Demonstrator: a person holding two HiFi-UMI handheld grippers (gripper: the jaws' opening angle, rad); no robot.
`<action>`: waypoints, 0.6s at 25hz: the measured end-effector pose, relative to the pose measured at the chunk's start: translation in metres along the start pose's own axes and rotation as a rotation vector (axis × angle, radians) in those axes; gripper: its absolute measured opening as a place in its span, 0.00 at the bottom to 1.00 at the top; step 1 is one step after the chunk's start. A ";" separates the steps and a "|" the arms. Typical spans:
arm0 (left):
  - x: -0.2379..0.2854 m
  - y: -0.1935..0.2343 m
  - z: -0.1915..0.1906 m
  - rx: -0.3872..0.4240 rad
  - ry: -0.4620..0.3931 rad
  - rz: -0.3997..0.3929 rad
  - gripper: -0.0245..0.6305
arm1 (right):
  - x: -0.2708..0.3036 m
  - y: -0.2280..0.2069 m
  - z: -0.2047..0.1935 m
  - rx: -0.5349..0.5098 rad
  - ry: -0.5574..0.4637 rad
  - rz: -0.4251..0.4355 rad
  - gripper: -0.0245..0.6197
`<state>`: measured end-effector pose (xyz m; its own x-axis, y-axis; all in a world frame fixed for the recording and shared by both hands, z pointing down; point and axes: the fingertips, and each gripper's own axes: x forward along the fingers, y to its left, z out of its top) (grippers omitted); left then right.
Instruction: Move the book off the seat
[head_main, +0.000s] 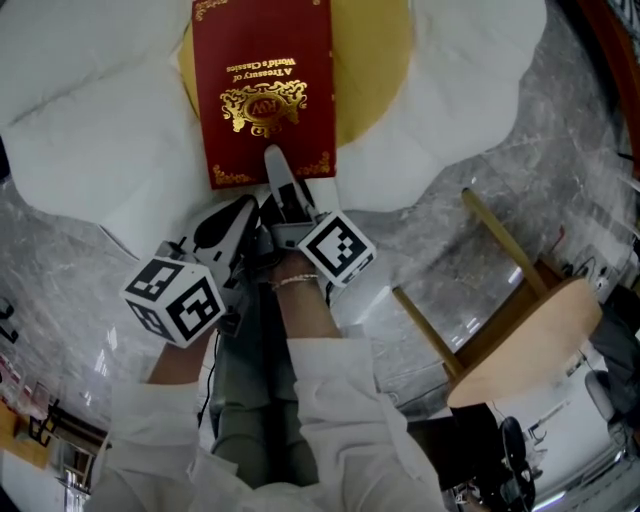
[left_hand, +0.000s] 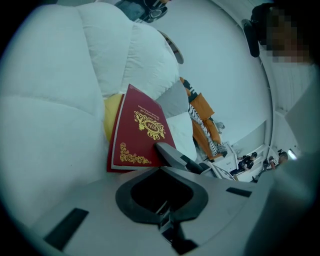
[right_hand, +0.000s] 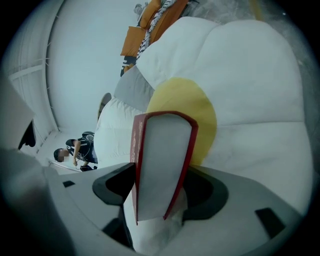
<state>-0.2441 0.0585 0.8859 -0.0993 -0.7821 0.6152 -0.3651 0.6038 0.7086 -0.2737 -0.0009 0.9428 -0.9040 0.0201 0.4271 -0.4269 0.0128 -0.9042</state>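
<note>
A dark red book (head_main: 262, 90) with gold print lies flat on the yellow centre (head_main: 375, 70) of a white petal-shaped seat cushion (head_main: 90, 120). My right gripper (head_main: 275, 165) is at the book's near edge, its upper finger resting on the cover. In the right gripper view the book's page edge (right_hand: 162, 165) fills the gap between the jaws. My left gripper (head_main: 235, 215) hovers just short of the book's near left corner, apart from it. Its jaws do not show clearly. In the left gripper view the book (left_hand: 140, 132) lies ahead with the right gripper's finger (left_hand: 170, 154) on it.
A wooden stool (head_main: 520, 340) stands to the right on the marbled floor (head_main: 560, 150). Beyond the cushion in the left gripper view are orange furniture (left_hand: 205, 125) and people at the far right.
</note>
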 end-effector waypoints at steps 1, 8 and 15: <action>-0.002 -0.003 0.001 0.003 0.003 -0.001 0.05 | -0.002 0.003 0.001 0.005 -0.008 -0.004 0.51; -0.015 -0.024 0.024 0.027 -0.022 -0.009 0.05 | -0.018 0.025 0.016 -0.055 -0.031 -0.052 0.47; -0.036 -0.056 0.059 0.058 -0.059 -0.010 0.05 | -0.030 0.059 0.032 -0.122 0.024 -0.121 0.44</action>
<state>-0.2750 0.0439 0.8036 -0.1489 -0.7970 0.5853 -0.4194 0.5869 0.6926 -0.2727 -0.0323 0.8761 -0.8447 0.0345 0.5342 -0.5254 0.1379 -0.8396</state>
